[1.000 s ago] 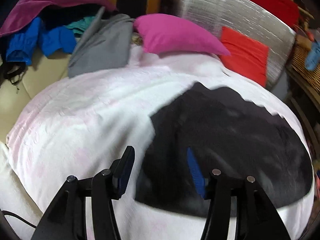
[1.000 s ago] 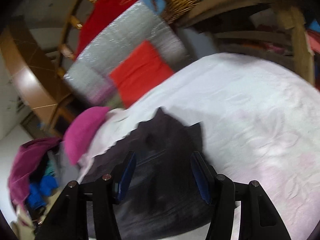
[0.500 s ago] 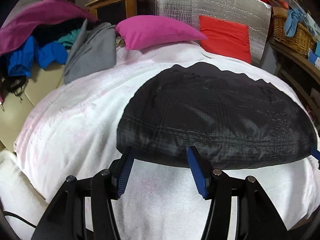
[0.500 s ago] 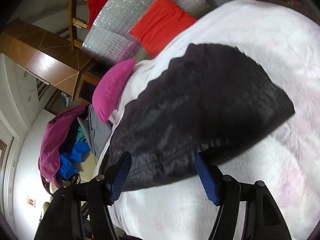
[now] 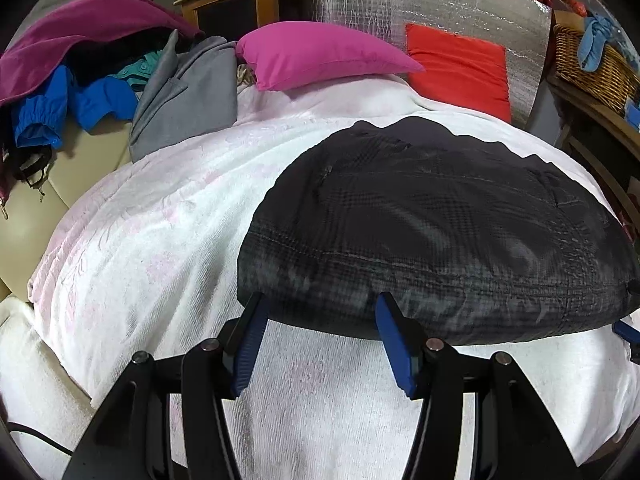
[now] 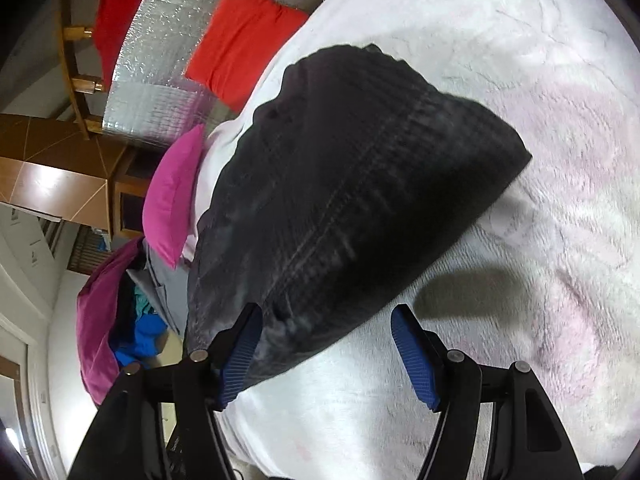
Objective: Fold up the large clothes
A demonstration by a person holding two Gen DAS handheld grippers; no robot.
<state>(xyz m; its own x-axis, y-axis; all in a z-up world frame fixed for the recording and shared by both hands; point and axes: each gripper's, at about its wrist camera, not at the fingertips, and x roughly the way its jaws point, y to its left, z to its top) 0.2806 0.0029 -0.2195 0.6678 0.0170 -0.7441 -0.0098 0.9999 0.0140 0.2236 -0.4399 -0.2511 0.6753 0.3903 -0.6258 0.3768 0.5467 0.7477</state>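
Left claw spread, empty | right claw spread, beside dark garment's edge

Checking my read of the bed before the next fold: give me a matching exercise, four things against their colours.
Things:
1. garment spread on the blanket
2. pillow at the head of the bed
3. cushion against the silver foil sheet
4. coat beside the pillow

Colours:
A. grey
B. red
C. black
D. pink

Pairs: 1-C, 2-D, 3-B, 4-A
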